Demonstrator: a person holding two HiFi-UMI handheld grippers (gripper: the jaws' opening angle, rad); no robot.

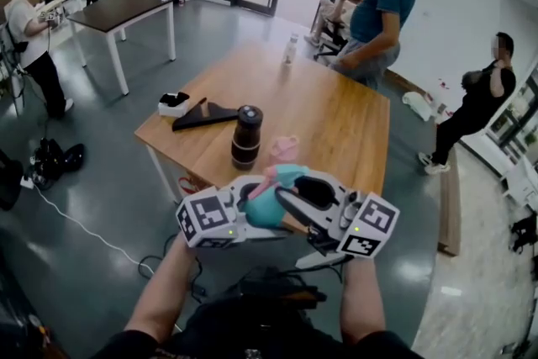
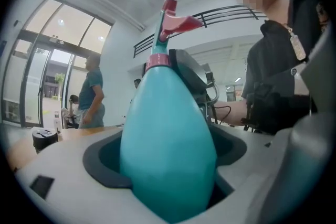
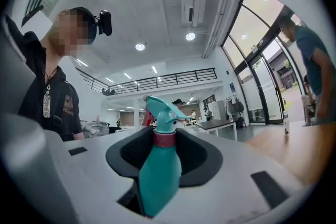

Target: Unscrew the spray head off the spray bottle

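A teal spray bottle [image 1: 266, 211] hangs in the air in front of the wooden table [image 1: 336, 122], between my two grippers. My left gripper [image 1: 249, 209] is shut on its fat body [image 2: 168, 155]; the pink collar and spray head [image 2: 169, 21] point away from that gripper's camera. My right gripper [image 1: 296, 194] comes in from the right. In the right gripper view its dark pads [image 3: 203, 159] stand on both sides of the pink collar [image 3: 164, 139] with gaps showing, so its jaws are open around the neck. The teal spray head [image 3: 164, 108] pokes out beyond them.
On the table stand a dark tumbler [image 1: 246, 137], a pink object [image 1: 284, 149], a black wedge-shaped piece [image 1: 206, 114], a white box [image 1: 174, 104] and a small bottle [image 1: 290, 47] at the far edge. A person in a teal shirt [image 1: 382, 8] stands behind the table. A second table [image 1: 126, 10] stands at the far left.
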